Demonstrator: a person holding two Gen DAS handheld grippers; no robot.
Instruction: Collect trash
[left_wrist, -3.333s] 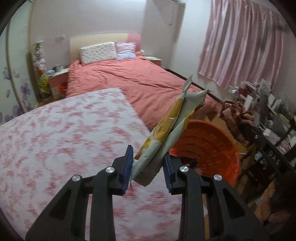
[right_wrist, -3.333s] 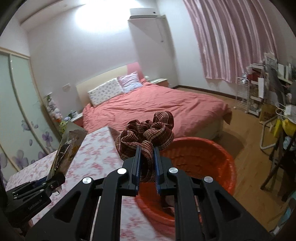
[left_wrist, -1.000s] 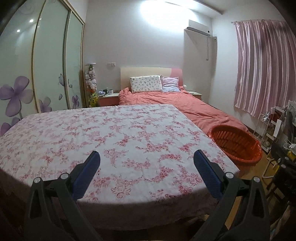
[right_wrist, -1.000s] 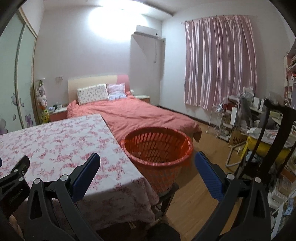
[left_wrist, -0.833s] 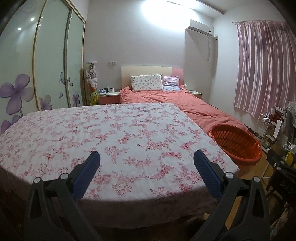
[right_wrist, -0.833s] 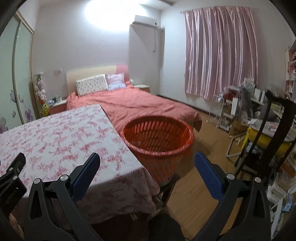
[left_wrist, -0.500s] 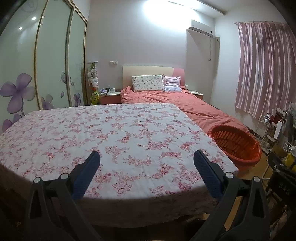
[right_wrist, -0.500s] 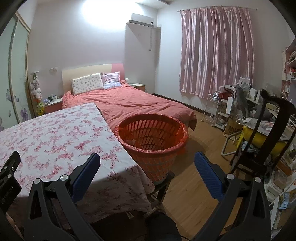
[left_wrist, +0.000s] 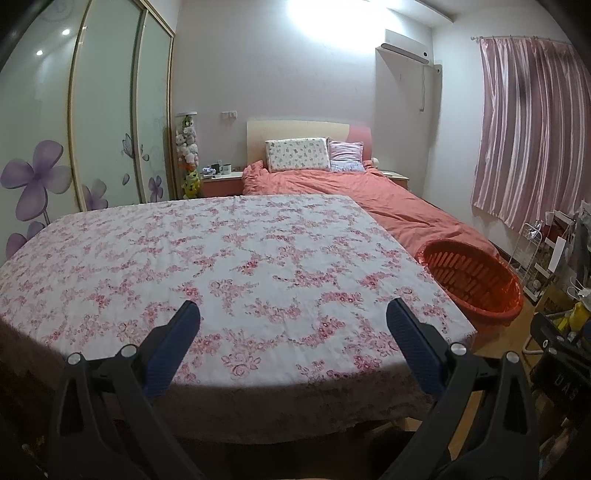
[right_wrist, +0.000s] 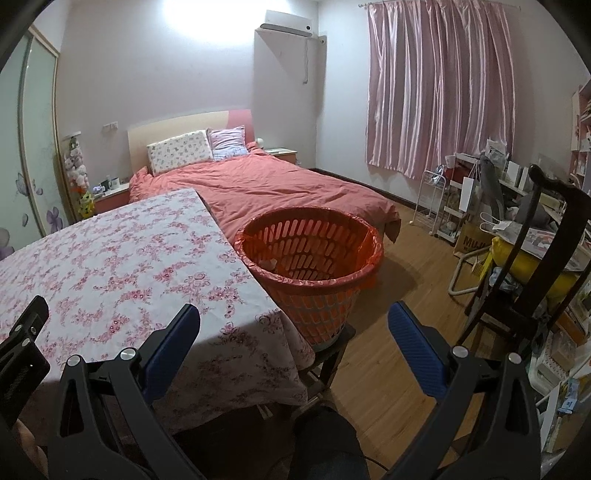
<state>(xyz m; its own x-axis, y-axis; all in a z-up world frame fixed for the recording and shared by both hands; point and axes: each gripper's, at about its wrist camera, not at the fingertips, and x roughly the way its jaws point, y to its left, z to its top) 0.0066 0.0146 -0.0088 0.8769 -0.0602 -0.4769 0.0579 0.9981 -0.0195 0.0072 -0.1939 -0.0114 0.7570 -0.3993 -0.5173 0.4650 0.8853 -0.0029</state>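
A bedroom is seen, with a bed (left_wrist: 369, 188) in coral covers at the far wall, pink curtains (right_wrist: 439, 88) at the window, and a table under a floral tablecloth (left_wrist: 221, 258) filling the foreground. No loose trash can be made out on the cloth in either view.

The left gripper (left_wrist: 291, 332) is held spread wide and empty, its blue pads (left_wrist: 410, 343) well apart, with the table edge directly ahead of it. The right gripper (right_wrist: 293, 328) is likewise spread wide with nothing between its fingers; part of the left tool is glimpsed at its lower left.

The orange basket (right_wrist: 310, 266), lined with a red bag, stands on a low stool just beside the table's right-hand corner. From the right gripper it lies straight ahead and slightly below, its open mouth turned upward; from the left gripper it lies ahead and far to the right, beyond the table corner (left_wrist: 465, 328). The right gripper is therefore judged the nearer to the basket. A pale scrap (right_wrist: 271, 264) is seen low inside the basket; what it is cannot be told. Since nothing remains visible to be picked, the collecting is judged close to complete, or further trash must be sought outside these views.
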